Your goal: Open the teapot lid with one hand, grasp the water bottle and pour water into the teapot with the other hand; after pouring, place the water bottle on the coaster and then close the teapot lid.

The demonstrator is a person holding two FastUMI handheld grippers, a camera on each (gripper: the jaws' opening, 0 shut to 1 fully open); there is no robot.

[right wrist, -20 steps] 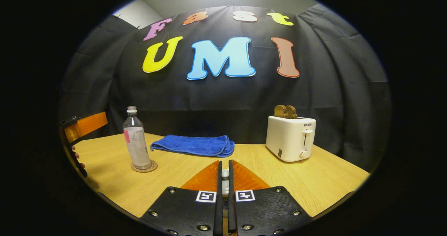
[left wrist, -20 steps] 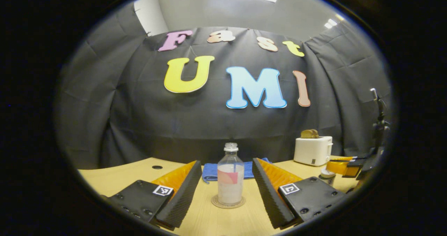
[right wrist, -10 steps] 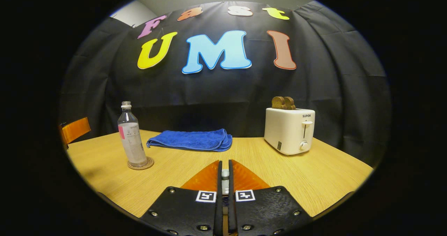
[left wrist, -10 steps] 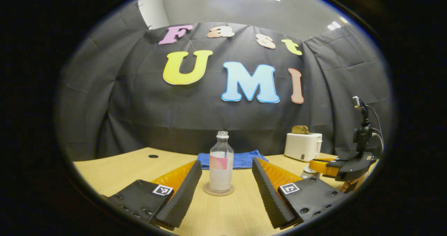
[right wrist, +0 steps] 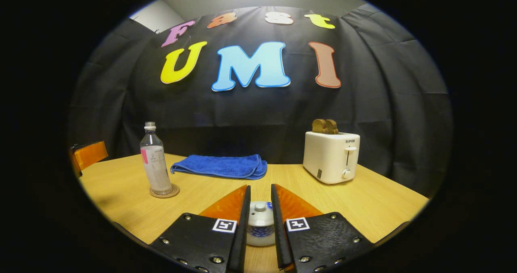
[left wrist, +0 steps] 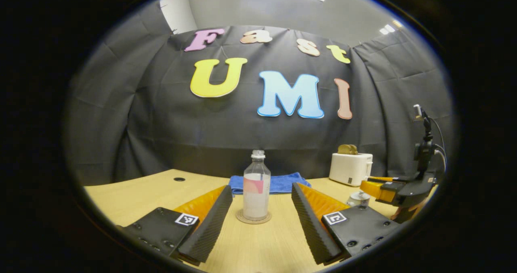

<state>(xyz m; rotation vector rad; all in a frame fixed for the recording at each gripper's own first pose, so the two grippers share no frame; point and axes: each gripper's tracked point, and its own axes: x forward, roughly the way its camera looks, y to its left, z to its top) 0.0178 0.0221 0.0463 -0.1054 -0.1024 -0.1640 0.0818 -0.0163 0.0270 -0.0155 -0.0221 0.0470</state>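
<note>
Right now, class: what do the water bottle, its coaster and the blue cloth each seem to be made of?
Water bottle: probably clear plastic, see-through at the neck, glossy; glass can't be ruled out.
Coaster: a flat tan disc with a matte, grainy look, perhaps cork or woven fibre.
Blue cloth: soft fabric, likely terry or microfibre, shown by its fuzzy surface and rounded folds.

Ahead of my left claw (left wrist: pixel 261 218), a clear glossy plastic water bottle (left wrist: pixel 256 187) stands on matt wood-grain table (left wrist: pixel 258 248); beyond it a soft blue cloth (left wrist: pixel 278 183). Between my right fingers, the teapot lid (right wrist: pixel 260 215) looks glazed.
</note>
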